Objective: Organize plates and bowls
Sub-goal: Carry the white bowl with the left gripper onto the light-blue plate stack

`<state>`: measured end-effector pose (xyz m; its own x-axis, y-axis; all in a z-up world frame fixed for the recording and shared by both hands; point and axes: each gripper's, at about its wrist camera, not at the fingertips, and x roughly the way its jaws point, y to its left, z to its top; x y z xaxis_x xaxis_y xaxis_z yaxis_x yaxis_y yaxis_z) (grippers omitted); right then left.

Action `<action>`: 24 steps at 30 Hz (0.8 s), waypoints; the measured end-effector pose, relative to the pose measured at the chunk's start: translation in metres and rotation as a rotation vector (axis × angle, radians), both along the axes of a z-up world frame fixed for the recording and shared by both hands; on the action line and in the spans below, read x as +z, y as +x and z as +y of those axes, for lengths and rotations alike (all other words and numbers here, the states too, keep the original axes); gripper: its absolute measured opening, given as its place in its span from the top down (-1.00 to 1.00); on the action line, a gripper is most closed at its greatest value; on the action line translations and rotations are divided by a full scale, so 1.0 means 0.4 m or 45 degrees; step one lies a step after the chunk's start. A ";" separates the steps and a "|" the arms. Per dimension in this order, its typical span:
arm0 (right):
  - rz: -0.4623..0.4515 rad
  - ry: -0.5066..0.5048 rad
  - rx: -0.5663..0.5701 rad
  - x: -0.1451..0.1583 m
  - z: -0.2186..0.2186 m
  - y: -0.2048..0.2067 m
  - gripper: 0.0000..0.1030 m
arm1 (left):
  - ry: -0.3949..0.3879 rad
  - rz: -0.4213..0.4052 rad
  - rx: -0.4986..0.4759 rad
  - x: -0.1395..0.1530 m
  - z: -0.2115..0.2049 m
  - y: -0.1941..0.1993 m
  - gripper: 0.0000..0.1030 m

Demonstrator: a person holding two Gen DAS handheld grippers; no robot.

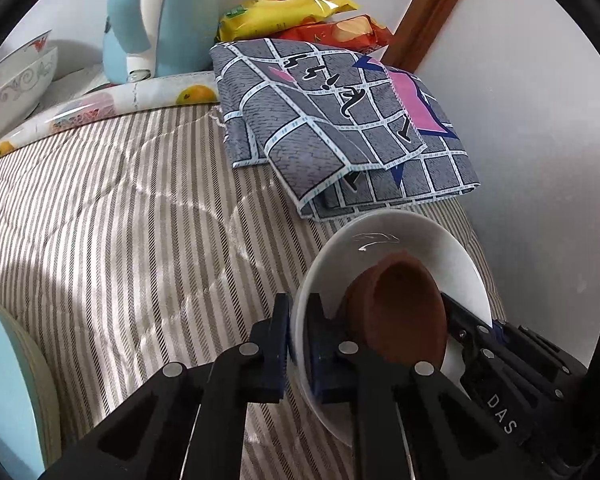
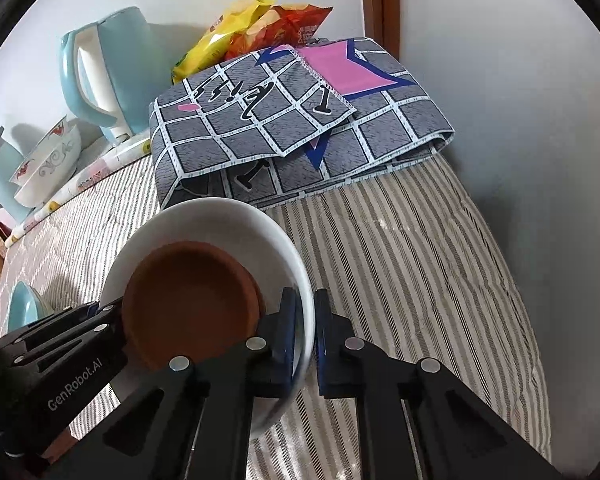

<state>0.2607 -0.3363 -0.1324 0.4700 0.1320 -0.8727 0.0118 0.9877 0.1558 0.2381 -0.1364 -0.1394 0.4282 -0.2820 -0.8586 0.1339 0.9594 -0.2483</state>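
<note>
Both grippers — left gripper (image 1: 298,344), right gripper (image 2: 305,340) — have jaws clamped on the white bowl (image 2: 236,224); uneven lifting could tip it — the loose brown bowl (image 2: 192,292) slides out.

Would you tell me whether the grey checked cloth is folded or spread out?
Folded: the grey checked cloth lies in stacked layers, with doubled edges showing along its front.

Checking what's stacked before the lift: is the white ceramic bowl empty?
No: a brown terracotta dish sits inside the white ceramic bowl, plain in the right wrist view.
</note>
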 end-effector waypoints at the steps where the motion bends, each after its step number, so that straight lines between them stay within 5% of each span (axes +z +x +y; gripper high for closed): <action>1: -0.002 -0.002 0.004 0.000 0.003 -0.006 0.84 | 0.003 0.001 -0.001 0.000 0.003 -0.008 0.82; 24: -0.047 0.073 -0.023 0.089 0.041 -0.145 0.84 | -0.017 -0.045 0.033 0.093 0.067 -0.147 0.82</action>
